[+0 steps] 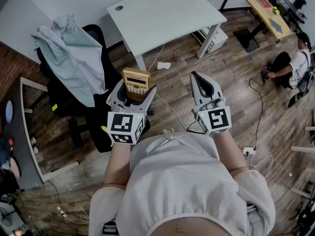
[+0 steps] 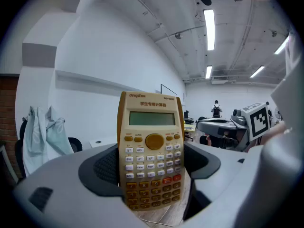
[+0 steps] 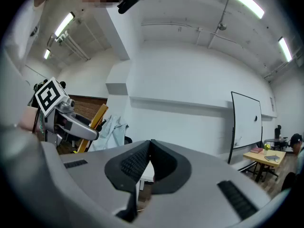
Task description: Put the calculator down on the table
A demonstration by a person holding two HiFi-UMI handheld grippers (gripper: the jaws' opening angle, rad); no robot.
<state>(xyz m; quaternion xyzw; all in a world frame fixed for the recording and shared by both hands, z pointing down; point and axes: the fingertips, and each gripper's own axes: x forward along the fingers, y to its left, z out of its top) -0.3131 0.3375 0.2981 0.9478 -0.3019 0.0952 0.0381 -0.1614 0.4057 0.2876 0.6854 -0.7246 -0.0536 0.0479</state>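
Above the wood floor (image 1: 236, 107), short of the near edge of the white table (image 1: 167, 14), the calculator (image 1: 136, 84) is upright in the left gripper (image 1: 135, 96), keys facing the person. It is pinched by its two long side edges, and the jaws stand wide because the body is wide. The pads catch only its lower half; the screen end sticks up free. The right gripper (image 1: 195, 76) is beside it, jaws pressed together with nothing between them. The calculator is not over the table yet, so the put-down is not started. As a judgement, the main risk is letting go too early, which drops it on the floor rather than the tabletop. The grip is on smooth, thin plastic edges, so it could slip or pivot if the hand tilts on the way. Released upright on the tabletop, it would likely fall over, and placed right at the near edge it could tip off. A cable (image 1: 172, 109) crosses the floor between the person and the table, so there is a snag risk when stepping forward. A chair (image 1: 93, 112) with a cloth (image 1: 69, 53) over it stands to the left, clear of the path. No container with contents can be made out near the work.
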